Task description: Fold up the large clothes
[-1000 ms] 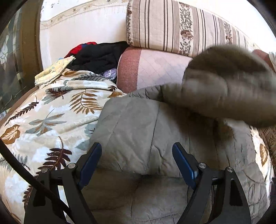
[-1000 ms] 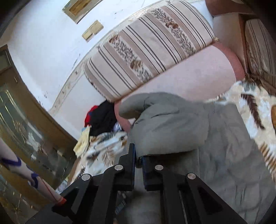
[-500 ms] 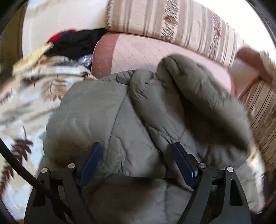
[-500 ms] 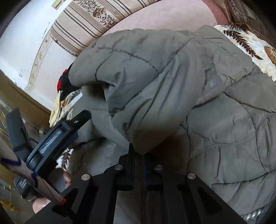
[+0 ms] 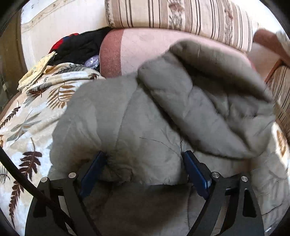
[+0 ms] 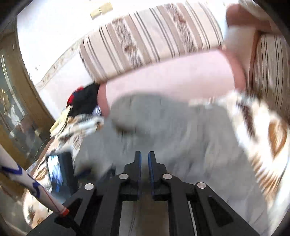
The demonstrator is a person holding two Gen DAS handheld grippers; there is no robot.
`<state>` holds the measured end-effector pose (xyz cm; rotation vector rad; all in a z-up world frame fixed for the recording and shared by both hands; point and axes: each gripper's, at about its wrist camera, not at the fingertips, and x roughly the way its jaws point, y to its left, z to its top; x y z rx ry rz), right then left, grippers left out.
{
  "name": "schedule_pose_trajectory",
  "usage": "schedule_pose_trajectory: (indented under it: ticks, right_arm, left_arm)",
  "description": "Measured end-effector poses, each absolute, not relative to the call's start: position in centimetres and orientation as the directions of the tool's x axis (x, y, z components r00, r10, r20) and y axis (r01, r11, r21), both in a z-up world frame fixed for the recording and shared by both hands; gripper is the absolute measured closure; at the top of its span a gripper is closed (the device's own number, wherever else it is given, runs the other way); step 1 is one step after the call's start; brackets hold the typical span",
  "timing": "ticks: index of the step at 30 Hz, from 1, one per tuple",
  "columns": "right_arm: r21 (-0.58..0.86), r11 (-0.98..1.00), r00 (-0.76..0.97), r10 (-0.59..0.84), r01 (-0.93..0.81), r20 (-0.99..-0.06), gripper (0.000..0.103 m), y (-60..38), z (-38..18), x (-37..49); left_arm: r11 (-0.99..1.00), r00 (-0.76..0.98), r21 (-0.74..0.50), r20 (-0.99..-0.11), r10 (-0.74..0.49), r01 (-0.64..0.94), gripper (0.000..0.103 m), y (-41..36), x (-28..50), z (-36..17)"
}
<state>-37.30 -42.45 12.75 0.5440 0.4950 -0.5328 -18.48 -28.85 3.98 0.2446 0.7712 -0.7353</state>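
A grey-green quilted jacket (image 5: 145,116) lies on the leaf-print sofa cover (image 5: 27,116), with one puffy part folded across its right side (image 5: 208,101). My left gripper (image 5: 143,159) is open, its blue pads (image 5: 94,168) either side of a bunched fold at the jacket's near edge. In the blurred right wrist view the jacket (image 6: 172,130) lies flat ahead. My right gripper (image 6: 144,159) has its jaws nearly together with a narrow gap and nothing between them, raised above the jacket.
Striped cushions (image 5: 181,16) and a pink bolster (image 5: 141,49) line the sofa back. A dark clothes pile (image 5: 79,47) sits at the back left. The left gripper's body (image 6: 59,172) and a sleeved forearm (image 6: 27,183) show at the right view's lower left. A wooden door (image 6: 16,101) stands left.
My right gripper let go of the jacket's folded part and pulled back up. The left gripper moved in until a bunched fold sits between its pads.
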Motion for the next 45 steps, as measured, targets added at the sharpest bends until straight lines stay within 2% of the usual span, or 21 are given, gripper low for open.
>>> schedule_pose_trajectory:
  ticks: [6, 10, 13, 15, 17, 21, 25, 29, 31, 35, 38, 40, 42, 45]
  right_arm:
    - [0.279, 0.714, 0.703, -0.404, 0.642, -0.585, 0.092, -48.0, 12.5, -32.4]
    - [0.237, 0.737, 0.647, -0.336, 0.633, -0.684, 0.092, -49.3, 7.7, -30.1]
    - [0.203, 0.746, 0.603, -0.313, 0.634, -0.734, 0.092, -48.6, 4.1, -30.0]
    - [0.211, 0.746, 0.603, -0.302, 0.632, -0.738, 0.092, -48.5, 2.8, -30.3]
    - [0.228, 0.739, 0.609, -0.295, 0.634, -0.737, 0.092, -48.8, 3.0, -30.6]
    - [0.221, 0.742, 0.593, -0.281, 0.633, -0.755, 0.092, -48.9, 4.7, -30.6]
    - [0.230, 0.757, 0.654, -0.320, 0.612, -0.686, 0.091, -47.9, 8.5, -31.3]
    - [0.212, 0.797, 0.707, -0.336, 0.565, -0.622, 0.072, -46.7, 11.9, -28.9]
    - [0.225, 0.808, 0.721, -0.315, 0.545, -0.617, 0.072, -46.5, 12.3, -27.2]
    - [0.220, 0.828, 0.702, -0.261, 0.516, -0.663, 0.072, -46.0, 10.3, -22.9]
    - [0.197, 0.830, 0.620, -0.211, 0.522, -0.756, 0.072, -46.0, 5.9, -20.6]
    - [0.191, 0.831, 0.589, -0.190, 0.522, -0.786, 0.072, -46.1, 3.6, -20.3]
    - [0.211, 0.833, 0.614, -0.183, 0.512, -0.767, 0.072, -46.1, 4.1, -21.0]
    - [0.321, 0.822, 0.694, -0.119, 0.469, -0.710, 0.072, -46.5, 6.9, -23.2]
  left_arm:
    - [0.719, 0.517, -0.169, -0.588, -0.622, 0.674, 0.015, -26.7, -17.9, 7.3]
    - [0.698, 0.469, -0.164, -0.633, -0.616, 0.697, 0.015, -28.2, -18.0, 5.9]
    - [0.705, 0.465, -0.070, -0.705, -0.536, 0.706, 0.015, -30.2, -18.3, 3.7]
    - [0.712, 0.489, -0.012, -0.718, -0.495, 0.702, 0.015, -30.7, -18.6, 3.1]
    - [0.710, 0.496, 0.009, -0.722, -0.483, 0.705, 0.015, -30.7, -18.8, 2.9]
    - [0.713, 0.480, -0.043, -0.711, -0.514, 0.700, 0.015, -29.6, -18.5, 3.6]
    - [0.719, 0.486, -0.099, -0.674, -0.557, 0.688, 0.015, -28.3, -18.1, 5.1]
    - [0.740, 0.504, -0.116, -0.662, -0.555, 0.663, 0.015, -27.5, -17.5, 5.7]
    - [0.758, 0.514, -0.118, -0.666, -0.540, 0.642, 0.015, -27.2, -16.9, 5.6]
    - [0.782, 0.521, -0.127, -0.679, -0.517, 0.610, 0.015, -26.7, -15.8, 5.3]
    - [0.791, 0.531, -0.120, -0.680, -0.506, 0.600, 0.015, -26.4, -15.6, 5.2]
    - [0.790, 0.528, -0.121, -0.681, -0.507, 0.602, 0.015, -26.4, -15.5, 5.1]
    - [0.788, 0.528, -0.119, -0.680, -0.508, 0.604, 0.015, -26.5, -15.6, 5.2]
    - [0.784, 0.529, -0.126, -0.673, -0.518, 0.607, 0.015, -26.4, -15.7, 5.3]
